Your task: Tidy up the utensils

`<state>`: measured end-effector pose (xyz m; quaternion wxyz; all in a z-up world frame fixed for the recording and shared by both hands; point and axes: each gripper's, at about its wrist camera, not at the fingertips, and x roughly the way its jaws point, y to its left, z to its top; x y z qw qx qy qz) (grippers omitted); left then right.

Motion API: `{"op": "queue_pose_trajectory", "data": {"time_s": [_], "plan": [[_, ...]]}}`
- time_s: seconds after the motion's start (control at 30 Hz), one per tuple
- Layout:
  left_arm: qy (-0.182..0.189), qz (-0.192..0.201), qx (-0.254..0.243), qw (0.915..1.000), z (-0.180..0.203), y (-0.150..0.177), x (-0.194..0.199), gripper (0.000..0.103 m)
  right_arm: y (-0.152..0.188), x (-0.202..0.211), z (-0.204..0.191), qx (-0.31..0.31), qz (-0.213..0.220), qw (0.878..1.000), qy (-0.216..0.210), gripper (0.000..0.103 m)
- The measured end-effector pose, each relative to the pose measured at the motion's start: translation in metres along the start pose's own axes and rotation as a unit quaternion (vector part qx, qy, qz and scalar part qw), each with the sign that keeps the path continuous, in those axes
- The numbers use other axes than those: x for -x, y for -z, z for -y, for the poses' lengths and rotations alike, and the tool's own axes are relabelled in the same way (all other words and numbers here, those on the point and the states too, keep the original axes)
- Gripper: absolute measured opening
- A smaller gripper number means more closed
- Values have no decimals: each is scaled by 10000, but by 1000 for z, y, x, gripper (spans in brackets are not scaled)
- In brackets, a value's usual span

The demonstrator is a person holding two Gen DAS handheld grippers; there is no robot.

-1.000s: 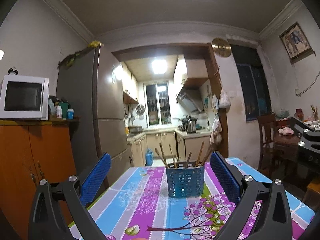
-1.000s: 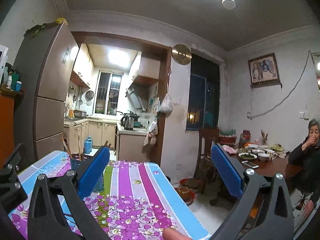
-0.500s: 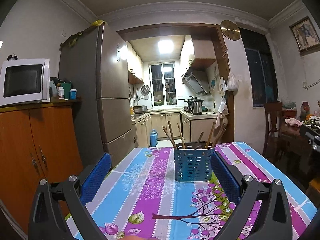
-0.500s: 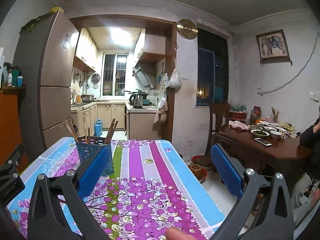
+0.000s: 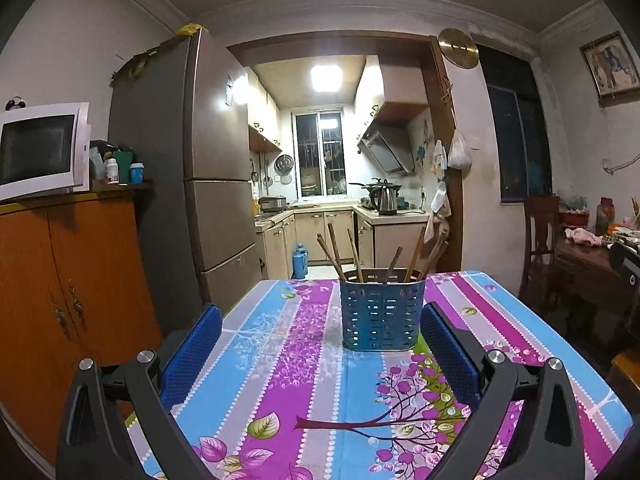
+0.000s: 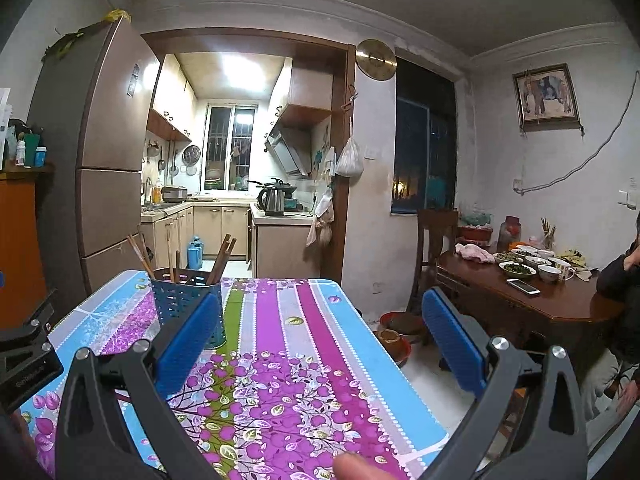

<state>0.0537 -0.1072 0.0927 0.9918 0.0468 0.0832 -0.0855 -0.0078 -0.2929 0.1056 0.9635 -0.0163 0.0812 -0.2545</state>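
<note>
The left gripper (image 5: 320, 340) is hovering over the counter (image 5: 280, 360) with its jaws spread wide and holding nothing. The blue utensil holder (image 5: 382, 314) is standing upright just ahead of those jaws, slightly toward the right one, with wooden chopsticks (image 5: 334, 254) leaning out of it. The right gripper (image 6: 320, 340) is hanging with its jaws likewise wide apart and empty; the holder (image 6: 180, 300) is sitting just beyond its left jaw.
</note>
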Motion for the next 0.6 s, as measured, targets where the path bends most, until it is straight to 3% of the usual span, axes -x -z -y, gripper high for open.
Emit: {"op": "queue_pose_trajectory", "data": {"time_s": [0.13, 0.6], "plan": [[57, -85, -61, 9999, 3, 3, -3, 99, 2, -1, -1, 1, -32, 10000, -18, 98], [-251, -261, -48, 9993, -5, 9, -6, 98, 6, -2, 0, -5, -66, 10000, 22, 98]]}}
